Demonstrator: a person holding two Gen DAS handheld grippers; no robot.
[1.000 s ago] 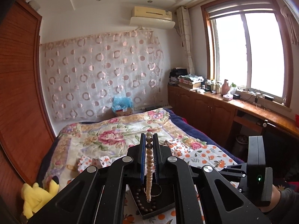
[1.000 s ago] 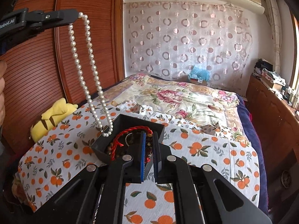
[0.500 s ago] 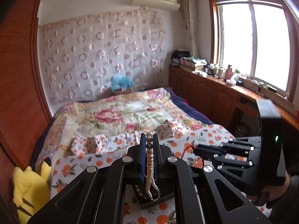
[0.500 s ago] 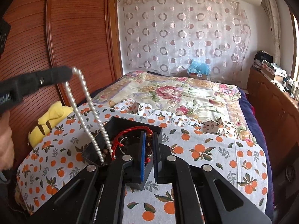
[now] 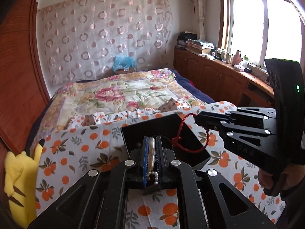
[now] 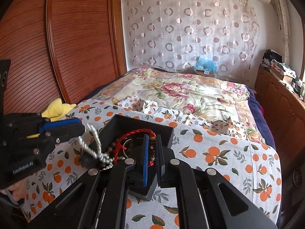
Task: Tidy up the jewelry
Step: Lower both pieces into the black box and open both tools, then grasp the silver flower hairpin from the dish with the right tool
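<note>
A black jewelry tray [image 6: 167,131] sits on the orange-print cloth on the bed and holds bead bracelets. My left gripper [image 5: 152,143] is shut on a white pearl necklace [image 5: 151,152]. In the right wrist view the left gripper [image 6: 76,127] is low at the tray's left edge and the pearl necklace [image 6: 95,148] drapes into the tray. My right gripper [image 6: 151,141] is shut on a red braided cord [image 6: 131,133]. In the left wrist view the right gripper [image 5: 198,118] holds the red cord [image 5: 180,131] looped over the tray [image 5: 152,126].
A yellow plush toy [image 5: 17,173] lies at the bed's left edge by the wooden wardrobe [image 6: 57,47]. A floral quilt [image 6: 181,89] covers the far bed. Wooden cabinets [image 5: 209,76] with clutter run under the window at right.
My left gripper has come down with the pearl necklace, which now piles into the tray. My right gripper has lifted the red cord slightly.
</note>
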